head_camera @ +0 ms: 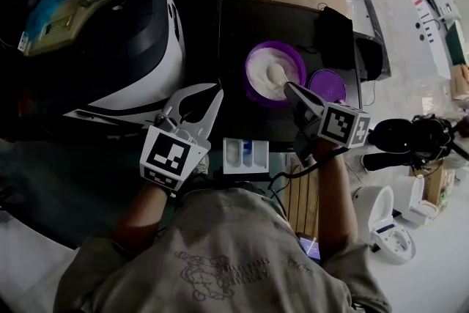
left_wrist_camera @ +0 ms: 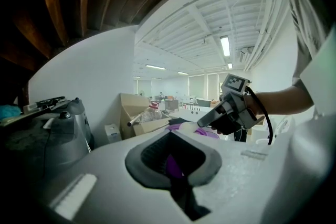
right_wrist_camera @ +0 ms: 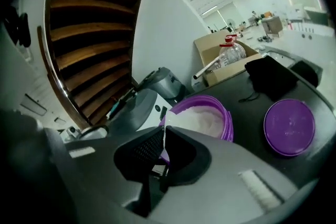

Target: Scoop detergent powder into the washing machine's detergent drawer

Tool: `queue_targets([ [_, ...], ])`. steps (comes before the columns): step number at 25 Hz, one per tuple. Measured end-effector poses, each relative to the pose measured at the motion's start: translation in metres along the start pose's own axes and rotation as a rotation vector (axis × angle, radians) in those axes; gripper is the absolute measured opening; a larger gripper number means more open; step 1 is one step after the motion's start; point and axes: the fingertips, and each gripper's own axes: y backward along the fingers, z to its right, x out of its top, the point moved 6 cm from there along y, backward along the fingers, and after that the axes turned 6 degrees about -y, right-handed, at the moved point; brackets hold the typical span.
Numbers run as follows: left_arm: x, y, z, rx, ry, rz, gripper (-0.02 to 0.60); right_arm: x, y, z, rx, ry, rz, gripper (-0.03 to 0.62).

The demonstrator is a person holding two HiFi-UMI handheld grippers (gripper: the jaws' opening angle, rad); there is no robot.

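R gripper [head_camera: 289,88] pinches scoop [head_camera: 275,74] in powder tub [head_camera: 253,55].

tub [head_camera: 249,77]: purple
detergent powder [head_camera: 265,82]: white
lid [head_camera: 327,84]: purple
scoop [right_wrist_camera: 167,119]: white
detergent drawer [head_camera: 245,155]: white, blue inside
washing machine top [head_camera: 233,33]: black
left gripper [head_camera: 199,95]: white jaws, black-and-white square markers
right gripper [head_camera: 289,89]: grey, same markers

My left gripper [head_camera: 196,105] points forward, jaws spread and empty (forearm bare). My right gripper [head_camera: 289,88], angled left, is clamped on a scoop [right_wrist_camera: 164,138] handle.
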Motion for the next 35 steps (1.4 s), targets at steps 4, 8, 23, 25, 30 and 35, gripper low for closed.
queue_targets([
  [4,0.003,-0.001,0.003,-0.007,-0.006,0.006,0.000,0.001,0.009,-0.007,0.071,-0.116,0.047,0.035],
  [8,0.006,-0.001,0.004,-0.013,-0.011,0.011,0.000,0.003,0.017,-0.019,0.175,-0.231,0.099,0.035],
  [23,0.020,-0.006,0.011,-0.035,-0.037,0.034,0.000,-0.003,0.049,-0.031,0.410,-0.444,0.195,0.035],
  [25,0.022,-0.007,0.012,-0.040,-0.037,0.041,0.000,-0.006,0.052,-0.029,0.434,-0.478,0.200,0.035],
  [30,0.028,-0.009,0.018,-0.053,-0.042,0.066,0.000,-0.014,0.061,-0.025,0.488,-0.553,0.209,0.035],
  [35,0.025,-0.014,0.023,-0.072,-0.035,0.056,0.000,-0.024,0.072,-0.018,0.465,-0.554,0.211,0.036],
])
